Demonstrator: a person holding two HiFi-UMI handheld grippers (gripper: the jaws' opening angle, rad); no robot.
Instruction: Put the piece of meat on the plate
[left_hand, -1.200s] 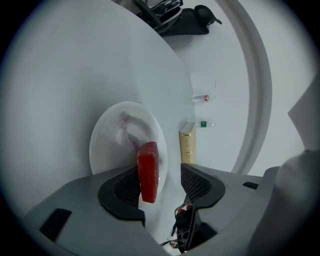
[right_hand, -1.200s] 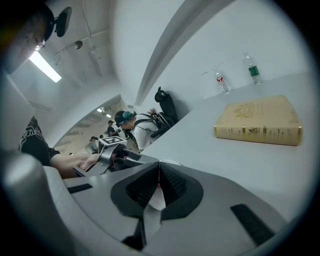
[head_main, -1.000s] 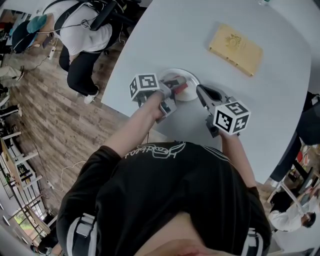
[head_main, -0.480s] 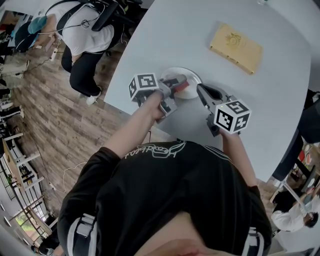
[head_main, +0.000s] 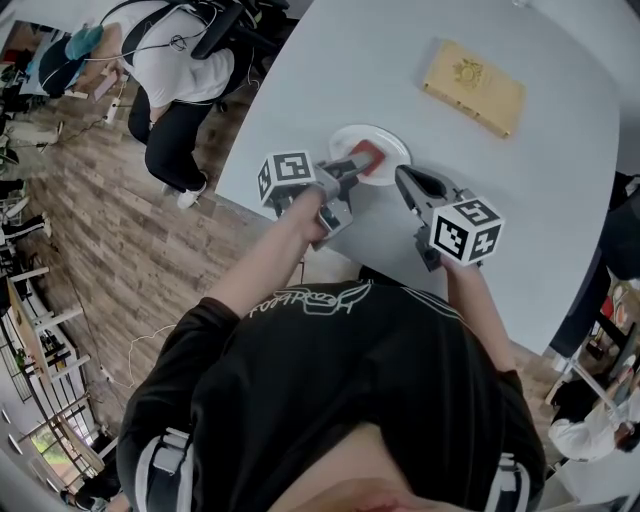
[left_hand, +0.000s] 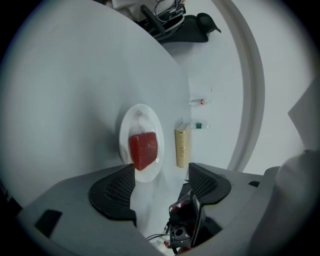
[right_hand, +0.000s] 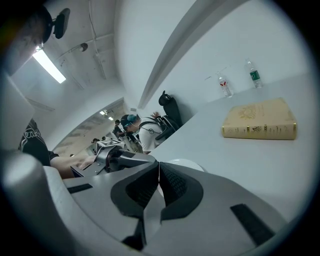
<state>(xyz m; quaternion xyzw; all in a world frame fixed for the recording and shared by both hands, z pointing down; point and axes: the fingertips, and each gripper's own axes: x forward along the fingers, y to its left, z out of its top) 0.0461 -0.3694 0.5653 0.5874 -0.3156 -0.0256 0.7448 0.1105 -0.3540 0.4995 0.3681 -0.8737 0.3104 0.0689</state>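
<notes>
A red piece of meat (left_hand: 143, 150) lies on the small white plate (left_hand: 141, 115) on the pale table; the head view also shows this meat (head_main: 367, 156) on the plate (head_main: 392, 143). My left gripper (left_hand: 160, 182) is open, drawn back just short of the plate's near rim, with nothing between its jaws. In the head view the left gripper (head_main: 350, 166) sits at the plate's left edge. My right gripper (right_hand: 159, 172) is shut and empty, and in the head view this right gripper (head_main: 403, 180) hovers just right of the plate.
A tan book (head_main: 473, 87) lies farther back on the table (head_main: 560, 200), with two small bottles (right_hand: 225, 86) beyond it. A person (head_main: 175, 70) stands by the table's left edge, which runs close to the plate. Wood floor lies below.
The left jaws have opened and let go of the meat, which now rests on the plate. The left gripper has drawn back a little; the right gripper stays shut.
</notes>
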